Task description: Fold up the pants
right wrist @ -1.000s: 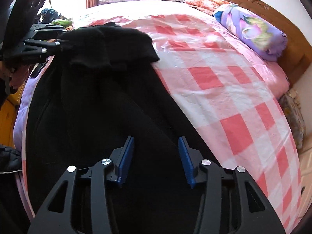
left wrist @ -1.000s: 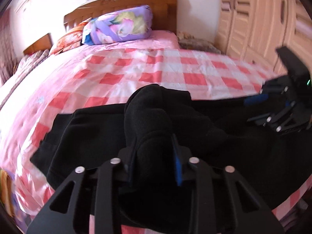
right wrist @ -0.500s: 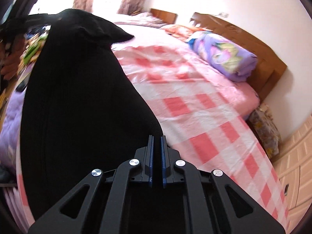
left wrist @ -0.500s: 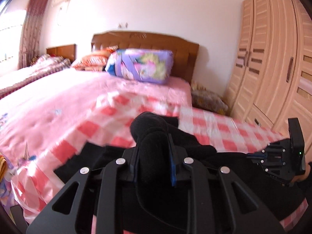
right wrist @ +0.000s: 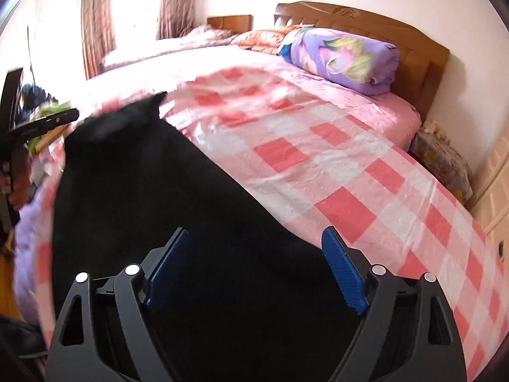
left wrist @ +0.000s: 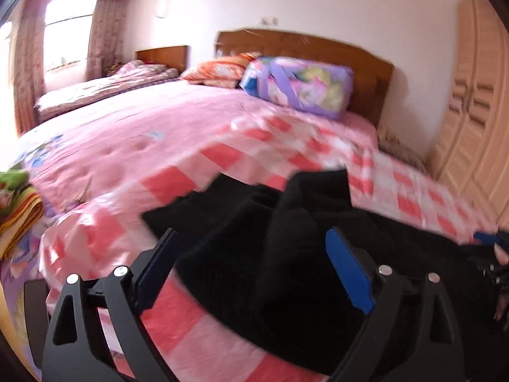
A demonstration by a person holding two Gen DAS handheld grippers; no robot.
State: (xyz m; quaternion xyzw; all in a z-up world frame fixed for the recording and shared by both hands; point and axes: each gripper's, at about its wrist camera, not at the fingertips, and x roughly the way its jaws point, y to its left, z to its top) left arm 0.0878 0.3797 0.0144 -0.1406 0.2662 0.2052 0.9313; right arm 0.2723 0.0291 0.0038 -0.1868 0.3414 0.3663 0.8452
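Note:
The black pants lie along the near edge of the pink checked bed, bunched into a hump in the left wrist view. My left gripper is open, its jaws wide on either side of the hump, holding nothing. In the right wrist view the pants stretch flat away to the left. My right gripper is open above the black cloth. The left gripper also shows at the far left of the right wrist view.
A purple floral rolled quilt and an orange pillow lie by the wooden headboard. A wooden wardrobe stands to the right. Folded colourful cloth sits at the left bed edge. A second bed is by the window.
Both grippers were shut on the pants half a second ago and have opened, letting the cloth drop onto the bed. Both views have swung and are blurred by motion.

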